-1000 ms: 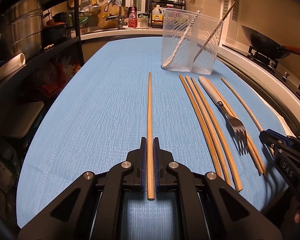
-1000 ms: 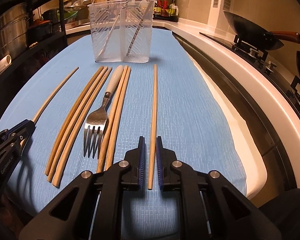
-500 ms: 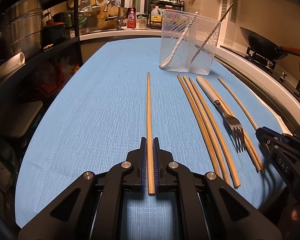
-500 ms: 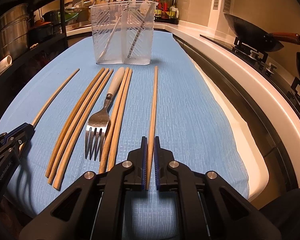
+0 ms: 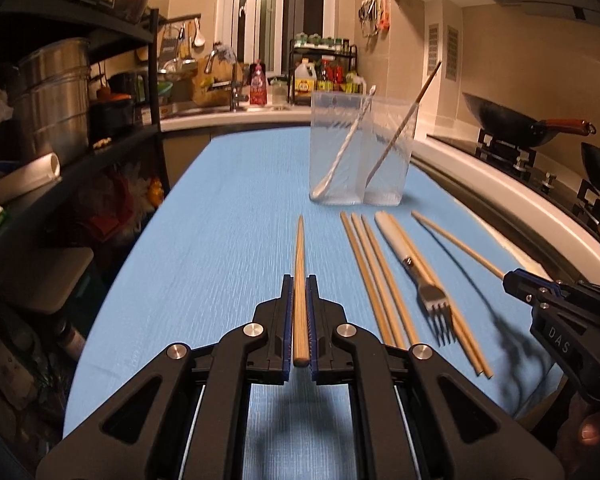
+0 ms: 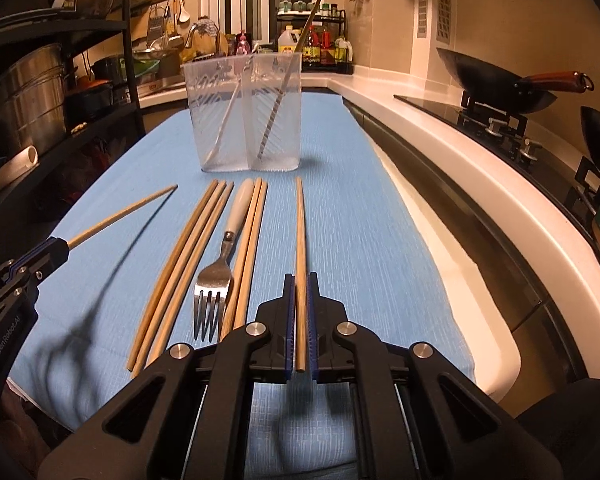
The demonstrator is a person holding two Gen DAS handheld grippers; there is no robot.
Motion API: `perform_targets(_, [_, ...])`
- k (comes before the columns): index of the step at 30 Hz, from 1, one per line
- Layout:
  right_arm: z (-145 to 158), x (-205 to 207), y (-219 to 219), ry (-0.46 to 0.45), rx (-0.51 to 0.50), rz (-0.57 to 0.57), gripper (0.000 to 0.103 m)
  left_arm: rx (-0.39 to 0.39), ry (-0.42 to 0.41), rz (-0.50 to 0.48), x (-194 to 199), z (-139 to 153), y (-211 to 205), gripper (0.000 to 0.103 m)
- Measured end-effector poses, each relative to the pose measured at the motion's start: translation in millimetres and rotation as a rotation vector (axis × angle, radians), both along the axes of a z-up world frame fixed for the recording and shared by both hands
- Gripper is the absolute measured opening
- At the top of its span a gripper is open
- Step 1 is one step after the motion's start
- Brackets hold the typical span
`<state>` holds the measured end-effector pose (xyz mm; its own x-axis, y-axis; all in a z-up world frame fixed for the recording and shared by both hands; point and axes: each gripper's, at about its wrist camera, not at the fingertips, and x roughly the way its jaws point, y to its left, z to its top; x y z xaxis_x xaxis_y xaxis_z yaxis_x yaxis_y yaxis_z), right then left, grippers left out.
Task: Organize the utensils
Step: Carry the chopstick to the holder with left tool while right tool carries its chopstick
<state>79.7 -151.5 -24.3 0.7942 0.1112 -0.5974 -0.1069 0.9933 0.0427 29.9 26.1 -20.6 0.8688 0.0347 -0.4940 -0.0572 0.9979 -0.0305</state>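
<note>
My left gripper (image 5: 299, 280) is shut on a wooden chopstick (image 5: 299, 240), held just above the blue cloth (image 5: 220, 240) and pointing toward the clear two-compartment holder (image 5: 360, 152). In the right wrist view my right gripper (image 6: 300, 280) is shut on another chopstick (image 6: 299, 220), also lifted, with its shadow under it. Each gripper shows in the other's view: the right gripper (image 5: 512, 280) and the left gripper (image 6: 60, 246). Between them lie several chopsticks (image 6: 188, 256) and a white-handled fork (image 6: 216, 276). The holder (image 6: 244, 116) has a pale utensil on its left side and a chopstick on its right.
A black shelf unit with steel pots (image 5: 52, 108) stands along the left. To the right are the white counter edge (image 6: 480, 184) and a stove with a wok (image 6: 496, 88). A sink and bottles (image 5: 312, 80) line the back.
The right gripper's jaws closed on its chopstick. Both grippers then rose and tilted up, lifting their chopsticks off the cloth.
</note>
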Motion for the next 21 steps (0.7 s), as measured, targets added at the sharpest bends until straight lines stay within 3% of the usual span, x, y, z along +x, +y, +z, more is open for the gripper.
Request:
perform_targets(7, [16, -11, 2, -0.075, 0.012, 0.002, 0.006, -0.015, -0.088, -0.013, -10, 25, -3, 0.006])
perform_targets(21, [67, -38, -5, -0.313, 0.036, -0.006, 0.006, -0.043, -0.213, -0.019, -17, 71, -6, 0.006])
